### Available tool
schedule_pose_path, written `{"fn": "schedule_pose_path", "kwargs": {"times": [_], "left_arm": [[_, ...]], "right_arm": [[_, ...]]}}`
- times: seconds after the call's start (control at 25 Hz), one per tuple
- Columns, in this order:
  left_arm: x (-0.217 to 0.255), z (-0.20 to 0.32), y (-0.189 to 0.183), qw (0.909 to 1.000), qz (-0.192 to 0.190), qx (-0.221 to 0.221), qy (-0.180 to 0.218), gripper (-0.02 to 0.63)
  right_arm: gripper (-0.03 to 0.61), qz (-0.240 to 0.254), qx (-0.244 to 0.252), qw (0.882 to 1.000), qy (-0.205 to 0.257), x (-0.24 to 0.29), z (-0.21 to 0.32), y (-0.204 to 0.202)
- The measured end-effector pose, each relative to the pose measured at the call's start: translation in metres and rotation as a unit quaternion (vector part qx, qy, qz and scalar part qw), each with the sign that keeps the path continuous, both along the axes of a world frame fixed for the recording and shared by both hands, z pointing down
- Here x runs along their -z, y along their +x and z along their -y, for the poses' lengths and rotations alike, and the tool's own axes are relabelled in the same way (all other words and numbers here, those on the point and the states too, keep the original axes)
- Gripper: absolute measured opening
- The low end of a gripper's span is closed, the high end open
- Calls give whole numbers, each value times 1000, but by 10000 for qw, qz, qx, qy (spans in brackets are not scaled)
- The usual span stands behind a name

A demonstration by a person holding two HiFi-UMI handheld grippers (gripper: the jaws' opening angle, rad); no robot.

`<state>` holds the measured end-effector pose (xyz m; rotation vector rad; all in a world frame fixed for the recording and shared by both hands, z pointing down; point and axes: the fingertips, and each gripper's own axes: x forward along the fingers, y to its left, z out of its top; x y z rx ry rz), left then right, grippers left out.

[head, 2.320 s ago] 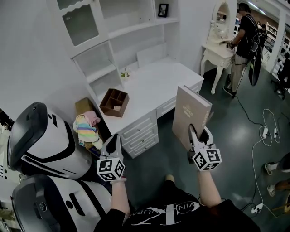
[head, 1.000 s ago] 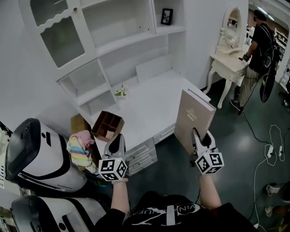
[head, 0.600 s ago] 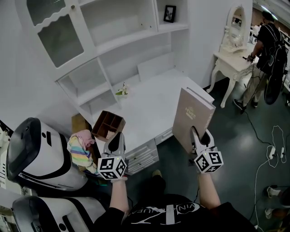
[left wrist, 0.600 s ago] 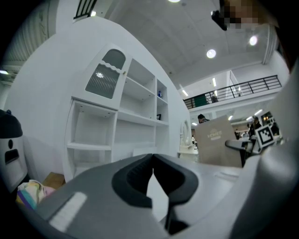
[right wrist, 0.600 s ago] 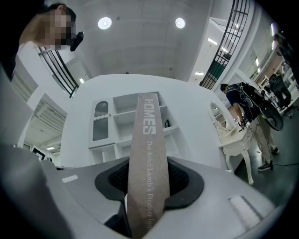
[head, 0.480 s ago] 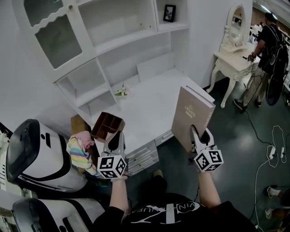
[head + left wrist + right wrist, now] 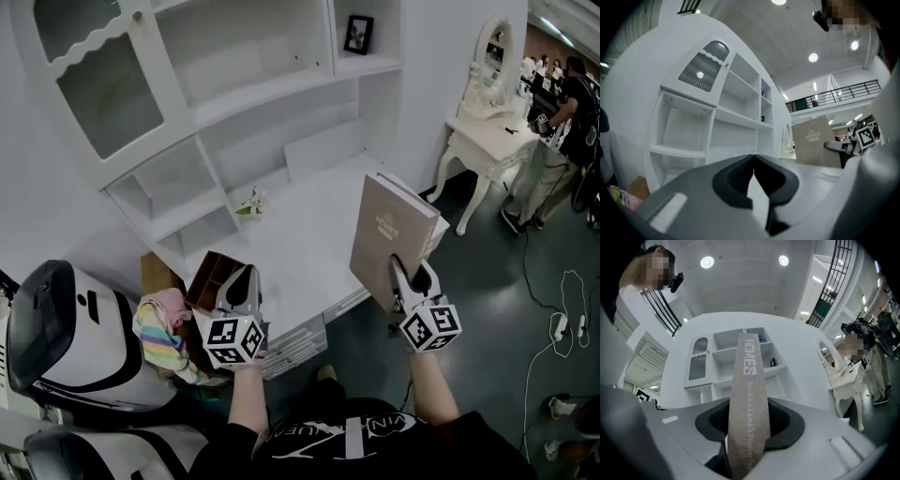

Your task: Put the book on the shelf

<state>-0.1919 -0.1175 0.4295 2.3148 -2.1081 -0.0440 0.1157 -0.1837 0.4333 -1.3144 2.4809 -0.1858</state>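
Observation:
A large beige hardcover book [image 7: 389, 234] stands upright in my right gripper [image 7: 410, 277], which is shut on its lower edge; its spine [image 7: 747, 394] runs up between the jaws in the right gripper view. The book hangs over the front edge of the white desk [image 7: 309, 230], below the white shelf unit [image 7: 234, 84]. My left gripper [image 7: 242, 286] is shut and holds nothing, level with the desk's front left corner. The left gripper view shows the shelf unit [image 7: 726, 117] ahead and the book [image 7: 815, 145] to the right.
A brown wooden organiser [image 7: 211, 272] sits at the desk's left edge, a small plant [image 7: 249, 202] further back, a framed picture [image 7: 357, 34] on an upper shelf. White-and-black machines [image 7: 56, 328] stand left with striped cloth [image 7: 164, 328]. A dressing table [image 7: 487, 122] and people stand right.
Both grippers have moved forward toward the desk and shelf unit, the book carried along upright in the right one. The left gripper now overlaps the brown organiser's edge.

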Motion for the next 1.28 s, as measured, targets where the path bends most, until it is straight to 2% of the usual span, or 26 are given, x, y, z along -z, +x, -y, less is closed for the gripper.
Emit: {"fn": "schedule_pose_path", "kwargs": {"times": [0.6,1.0,1.2,1.28], "left_arm": [[12,85,-49,10000,-43,34,7,0],[9,149,-79,10000,-18,-71,-26,0],[12,175,-86,9999,-60,-92,-61,0],[17,182,-86,9999,-57,-125,-51,0]], "right_arm": [[178,29,24,10000,-16,13,89,-48],[178,163,180,9986,460,53,143,-90],[178,-14,342,9958,847,97,161,-103],[178,57,408,9946,956,117,167,-105]]}}
